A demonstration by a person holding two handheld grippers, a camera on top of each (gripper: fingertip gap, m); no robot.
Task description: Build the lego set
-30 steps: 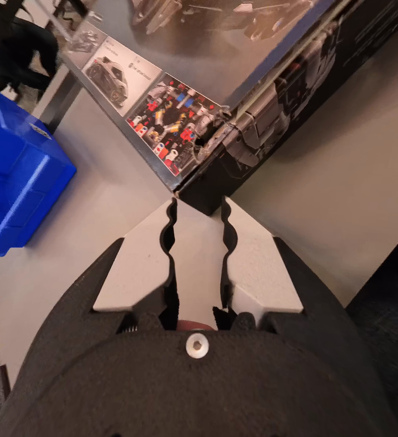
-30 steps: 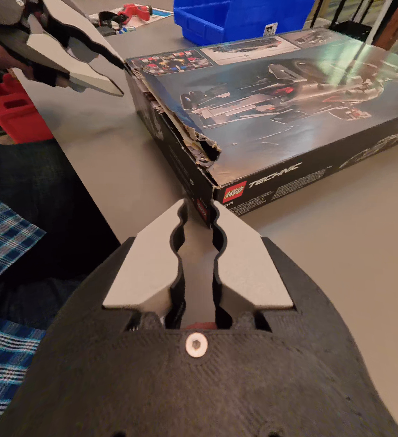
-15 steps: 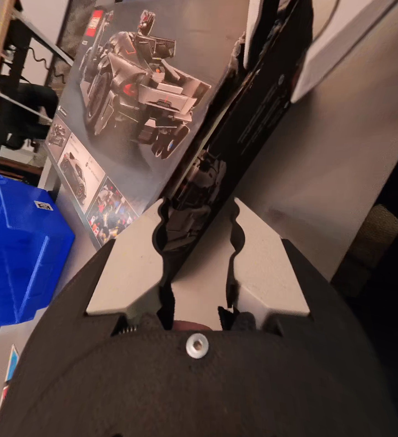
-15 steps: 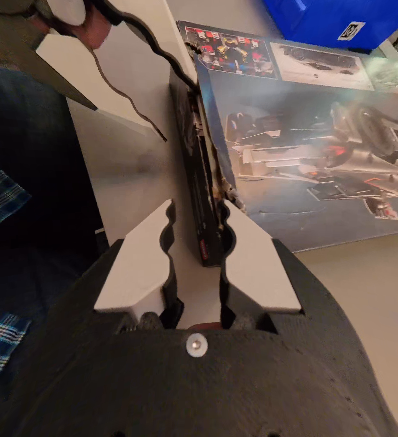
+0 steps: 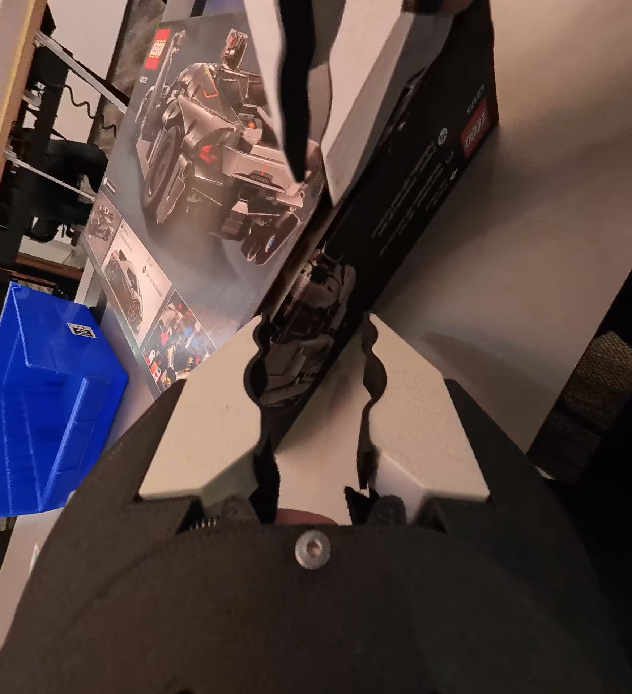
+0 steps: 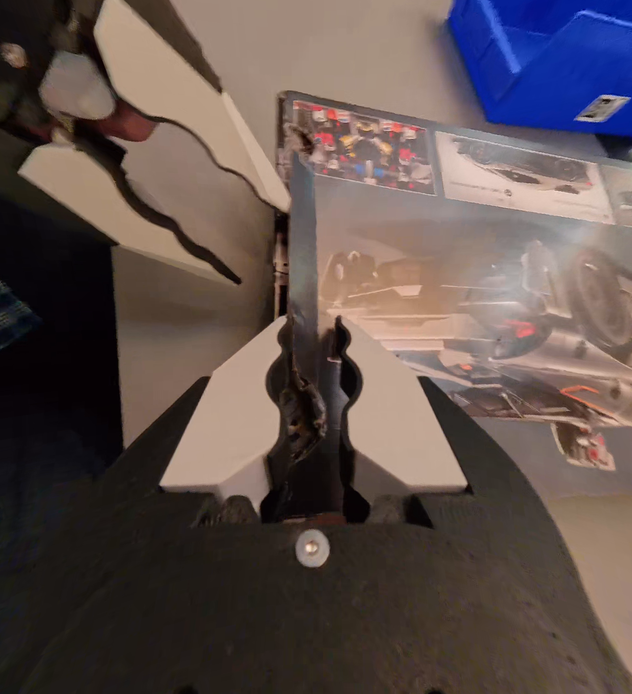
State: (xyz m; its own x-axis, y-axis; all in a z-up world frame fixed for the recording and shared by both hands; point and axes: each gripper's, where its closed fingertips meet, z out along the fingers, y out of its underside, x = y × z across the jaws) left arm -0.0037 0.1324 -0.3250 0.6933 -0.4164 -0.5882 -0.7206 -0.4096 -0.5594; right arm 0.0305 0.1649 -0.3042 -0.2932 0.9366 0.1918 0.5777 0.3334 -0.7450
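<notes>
Since a second ago, the right hand-held gripper [image 6: 312, 326] has been brought from short of the corner of the dark printed cardboard lego box [image 6: 476, 300] onto its torn end flap [image 6: 303, 394], which is now seen between the narrowed jaws. The left hand-held gripper [image 5: 312, 326] has been moved from the box's far corner to its black end face, and its jaws are spread wider than before.

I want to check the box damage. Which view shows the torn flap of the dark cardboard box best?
The right wrist view: the torn flap sits between the right gripper fingers. The left wrist view shows only the box side.
</notes>
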